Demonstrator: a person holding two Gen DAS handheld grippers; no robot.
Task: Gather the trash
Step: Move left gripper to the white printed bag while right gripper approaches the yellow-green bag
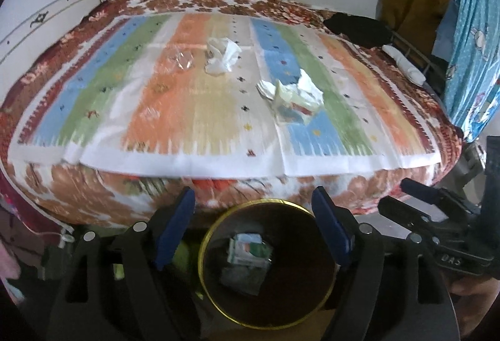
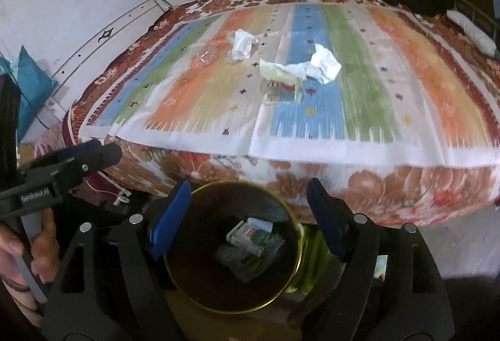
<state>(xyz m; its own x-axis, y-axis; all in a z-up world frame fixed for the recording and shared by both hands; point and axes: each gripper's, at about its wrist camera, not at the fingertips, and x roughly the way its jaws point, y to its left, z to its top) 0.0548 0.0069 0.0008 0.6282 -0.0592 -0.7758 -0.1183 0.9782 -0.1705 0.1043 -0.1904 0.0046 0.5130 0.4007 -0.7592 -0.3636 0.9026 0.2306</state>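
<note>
Hovering over one bin point(image 1: 265, 263), two grippers, left point(image 1: 253, 228) and right point(image 2: 250, 219), hold fingers apart, empty; three crumpled wrappers point(image 1: 223, 55) lie on the bed point(image 1: 187, 110).

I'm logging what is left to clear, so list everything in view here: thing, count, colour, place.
Bin: one, dark with gold rim, on the floor before the bed.
Carton: one, white and green, inside the bin, with other scraps.
Crumpled paper: one, white, far on the striped cloth.
Paper and wrapper pile: one heap, white and pale green, mid-cloth.
Clear plastic piece: one, transparent, left of the far paper.
Black cloth: one, bed's far right corner.
Left claw: blue pads, open, empty, above the bin.
Right claw: blue pads, open, empty, above the bin.
</note>
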